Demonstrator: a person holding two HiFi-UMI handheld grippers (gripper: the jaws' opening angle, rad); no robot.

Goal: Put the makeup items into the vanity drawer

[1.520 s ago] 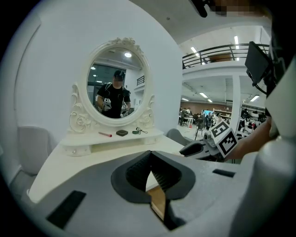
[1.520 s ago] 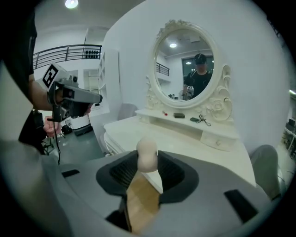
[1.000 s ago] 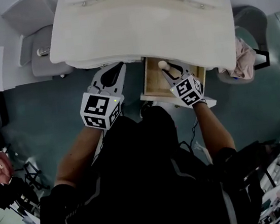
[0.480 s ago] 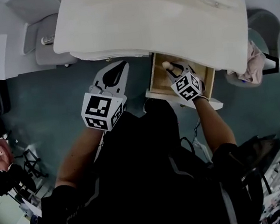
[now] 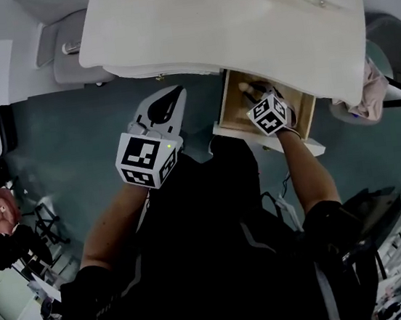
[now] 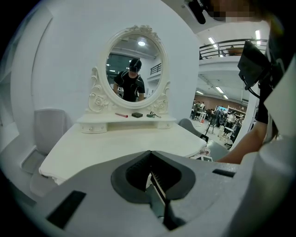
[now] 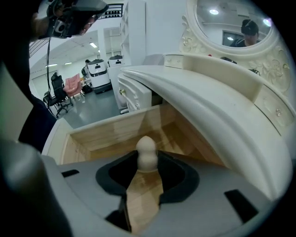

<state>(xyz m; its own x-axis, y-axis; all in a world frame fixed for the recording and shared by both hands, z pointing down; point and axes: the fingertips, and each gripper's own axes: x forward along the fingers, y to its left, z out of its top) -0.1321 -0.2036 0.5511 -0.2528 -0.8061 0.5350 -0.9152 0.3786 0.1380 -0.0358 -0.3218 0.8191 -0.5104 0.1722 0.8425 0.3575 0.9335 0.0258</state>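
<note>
Both shut: right claw (image 7: 147, 167) clamped on beige gourd-shaped makeup sponge (image 7: 147, 152) over open pale wooden drawer (image 7: 92, 134), left claw (image 6: 151, 155) empty.

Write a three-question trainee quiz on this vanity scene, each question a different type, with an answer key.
1. True or false: the jaws of the left gripper stand wide apart.
2. What sits between the jaws of the right gripper?
A) a beige makeup sponge
B) a red lipstick
C) nothing
3. Fill in the blank: the wooden drawer below the right gripper is ____ (open or closed).

Key: 1 false; 2 A; 3 open.
</note>
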